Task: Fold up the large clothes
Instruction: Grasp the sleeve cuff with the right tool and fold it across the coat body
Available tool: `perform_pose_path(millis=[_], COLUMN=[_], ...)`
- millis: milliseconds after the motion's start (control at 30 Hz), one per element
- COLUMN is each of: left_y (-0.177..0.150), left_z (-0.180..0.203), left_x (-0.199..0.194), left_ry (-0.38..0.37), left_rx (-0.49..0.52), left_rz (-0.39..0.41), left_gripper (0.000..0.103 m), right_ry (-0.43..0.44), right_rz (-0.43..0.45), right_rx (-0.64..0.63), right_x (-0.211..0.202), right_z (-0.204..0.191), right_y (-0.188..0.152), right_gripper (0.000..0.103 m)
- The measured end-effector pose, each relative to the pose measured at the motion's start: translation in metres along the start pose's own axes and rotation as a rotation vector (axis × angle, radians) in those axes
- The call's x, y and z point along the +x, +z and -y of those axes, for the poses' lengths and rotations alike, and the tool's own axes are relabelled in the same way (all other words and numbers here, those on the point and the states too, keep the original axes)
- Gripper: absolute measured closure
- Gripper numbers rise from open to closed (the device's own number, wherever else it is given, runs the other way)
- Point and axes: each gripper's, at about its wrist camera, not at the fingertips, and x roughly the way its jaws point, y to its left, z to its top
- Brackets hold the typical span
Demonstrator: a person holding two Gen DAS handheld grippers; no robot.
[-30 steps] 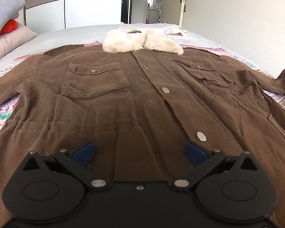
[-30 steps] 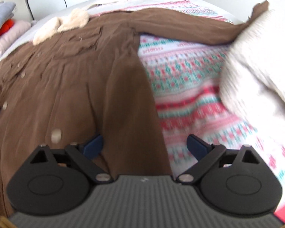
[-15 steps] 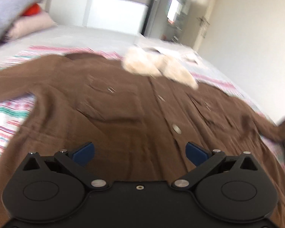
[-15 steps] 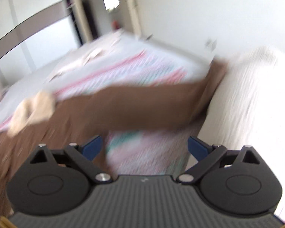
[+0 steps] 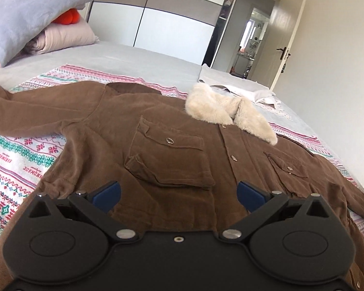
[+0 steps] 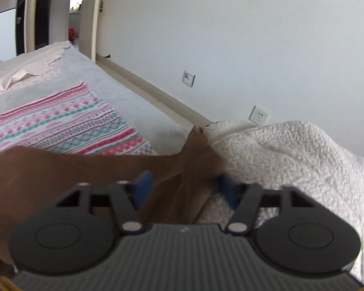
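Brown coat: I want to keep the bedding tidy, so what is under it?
Under the brown coat lies a patterned pink and teal blanket, itself on a grey bedsheet. The blanket's middle is covered by the coat, so that part cannot be seen.

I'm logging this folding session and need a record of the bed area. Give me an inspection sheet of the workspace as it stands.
Surface: bed, grey cover, patterned blanket under the coat.
Job's things: brown coat spread flat, buttoned, fur collar; its sleeve reaches a white fleece.
Clutter: pillows, white cloth.
Grippers: left gripper open above the coat; right gripper has just been closing around the sleeve, contact unclear.
Cables: nothing seen.
Surroundings: wardrobe, open door, wall sockets.
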Motion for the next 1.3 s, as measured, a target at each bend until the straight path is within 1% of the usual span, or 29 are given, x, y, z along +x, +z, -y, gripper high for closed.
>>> perform_pose_path(millis=[33, 67, 133, 267, 433, 533, 633, 700, 800, 867, 967, 1067, 1133, 1200, 1233, 1267, 1300], left_y=[0.001, 0.001, 0.003, 0.005, 0.007, 0.008, 0.009, 0.010, 0.013, 0.015, 0.020, 0.024, 0.025, 0.025, 0.025, 0.025, 0.025], left_z=[-0.001, -0.002, -0.006, -0.010, -0.013, -0.013, -0.014, -0.015, -0.019, -0.021, -0.027, -0.035, -0.040, -0.042, -0.042, -0.043, -0.043], left_x=[0.002, 0.003, 0.004, 0.004, 0.005, 0.004, 0.001, 0.000, -0.003, -0.004, -0.007, -0.009, -0.009, -0.009, -0.008, -0.008, -0.008], left_ry=[0.003, 0.007, 0.012, 0.014, 0.017, 0.014, 0.010, 0.008, 0.009, 0.012, 0.023, 0.040, 0.042, 0.045, 0.047, 0.049, 0.050], left_rx=[-0.003, -0.007, -0.021, -0.043, -0.049, -0.054, -0.055, -0.060, -0.071, -0.077, -0.082, -0.109, -0.123, -0.119, -0.112, -0.105, -0.098], left_rz=[-0.001, -0.002, -0.001, 0.004, -0.003, 0.000, 0.006, 0.009, 0.014, 0.018, 0.032, 0.046, 0.045, 0.042, 0.040, 0.038, 0.038], left_gripper=[0.000, 0.000, 0.000, 0.000, 0.000, 0.000, 0.000, 0.000, 0.000, 0.000, 0.000, 0.000, 0.000, 0.000, 0.000, 0.000, 0.000], right_ry=[0.004, 0.018, 0.042, 0.119, 0.243, 0.338, 0.445, 0.528, 0.646, 0.722, 0.820, 0.891, 0.935, 1.010, 1.031, 1.050, 1.066], right_rz=[-0.007, -0.009, 0.026, 0.119, 0.269, 0.349, 0.406, 0.433, 0.455, 0.451, 0.419, 0.370, 0.309, 0.189, 0.141, 0.109, 0.095], right_rx=[0.014, 0.035, 0.071, 0.066, 0.004, -0.037, -0.095, -0.134, -0.204, -0.250, -0.309, -0.385, -0.436, -0.494, -0.514, -0.536, -0.554], right_x=[0.004, 0.005, -0.003, -0.032, -0.094, -0.136, -0.178, -0.205, -0.241, -0.260, -0.280, -0.290, -0.286, -0.276, -0.273, -0.269, -0.278], right_z=[0.000, 0.000, 0.002, -0.004, -0.031, -0.059, -0.095, -0.123, -0.169, -0.201, -0.248, -0.297, -0.329, -0.357, -0.365, -0.370, -0.366], right_y=[0.001, 0.005, 0.007, 0.025, 0.058, 0.077, 0.088, 0.091, 0.087, 0.079, 0.061, 0.033, 0.009, -0.021, -0.040, -0.054, -0.073], right_gripper=[0.088, 0.093, 0.094, 0.095, 0.095, 0.095, 0.095, 0.095, 0.095, 0.095, 0.095, 0.095, 0.094, 0.086, 0.083, 0.076, 0.064])
